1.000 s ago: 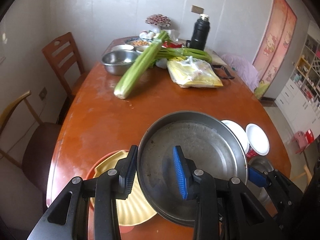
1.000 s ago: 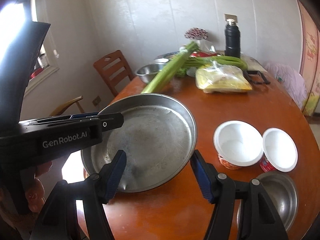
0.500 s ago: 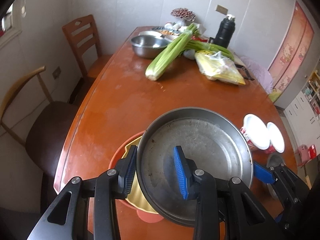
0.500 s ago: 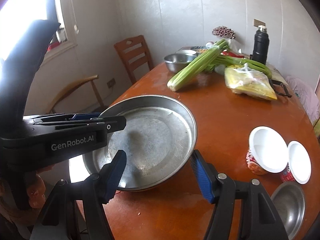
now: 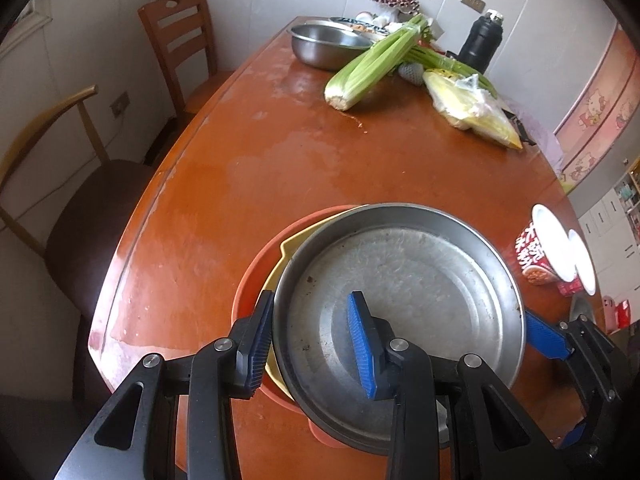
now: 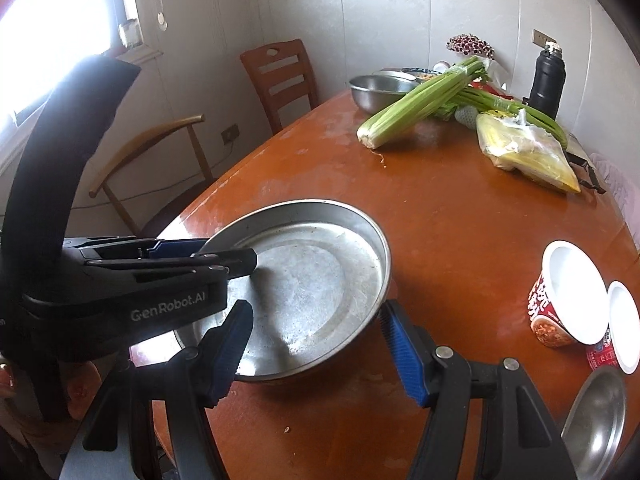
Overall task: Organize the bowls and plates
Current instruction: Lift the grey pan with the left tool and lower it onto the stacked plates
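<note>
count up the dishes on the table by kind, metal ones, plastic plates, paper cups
metal: 3, big metal pan, far steel bowl, small steel dish
plastic plates: 2, yellow plate, orange plate
paper cups: 2, large cup, small cup
total: 7

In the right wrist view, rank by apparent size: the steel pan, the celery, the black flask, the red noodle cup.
1. steel pan
2. celery
3. red noodle cup
4. black flask
The pan and cup sit nearer the camera, which inflates them.

Both fisheye views look steeply down and forward along their own fingers, close over the near end of the wooden table (image 5: pixel 280 152). The left wrist view sits right above the steel pan (image 5: pixel 400 300); the right looks from its right side (both share the celery (image 6: pixel 424 100)).
</note>
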Demonstrator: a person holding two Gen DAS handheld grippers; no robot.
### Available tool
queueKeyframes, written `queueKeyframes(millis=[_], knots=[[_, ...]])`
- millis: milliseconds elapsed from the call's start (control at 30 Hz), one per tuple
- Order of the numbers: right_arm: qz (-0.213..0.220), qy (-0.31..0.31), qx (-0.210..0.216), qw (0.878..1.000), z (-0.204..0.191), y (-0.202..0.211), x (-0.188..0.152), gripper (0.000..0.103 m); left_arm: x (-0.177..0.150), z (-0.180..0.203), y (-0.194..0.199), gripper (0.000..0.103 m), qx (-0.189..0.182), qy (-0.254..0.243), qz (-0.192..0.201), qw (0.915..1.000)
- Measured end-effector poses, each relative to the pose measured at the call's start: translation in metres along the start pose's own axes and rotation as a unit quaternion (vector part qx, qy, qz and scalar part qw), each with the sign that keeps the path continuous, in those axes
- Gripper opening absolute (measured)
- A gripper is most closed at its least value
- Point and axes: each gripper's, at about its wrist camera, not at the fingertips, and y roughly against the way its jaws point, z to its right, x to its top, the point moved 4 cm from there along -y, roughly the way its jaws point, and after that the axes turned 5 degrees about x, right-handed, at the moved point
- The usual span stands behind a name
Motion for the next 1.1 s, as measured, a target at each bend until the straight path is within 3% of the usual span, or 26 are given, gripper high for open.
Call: queueKeyframes(millis=[767,1100], knots=[[-0.014,0.019,-0.011,1.0,-0.008,-0.018,-0.002,0.066,-0.003,-0.009,-0.008,0.038,0.028,-0.013,0.015,0.9994],[-0.006,0.009,-0.001,1.0,-0.005,-0.016,-0.002,0.066,-0.002,-0.023,0.001,0.039,0.024,0.006,0.034,0.9991]])
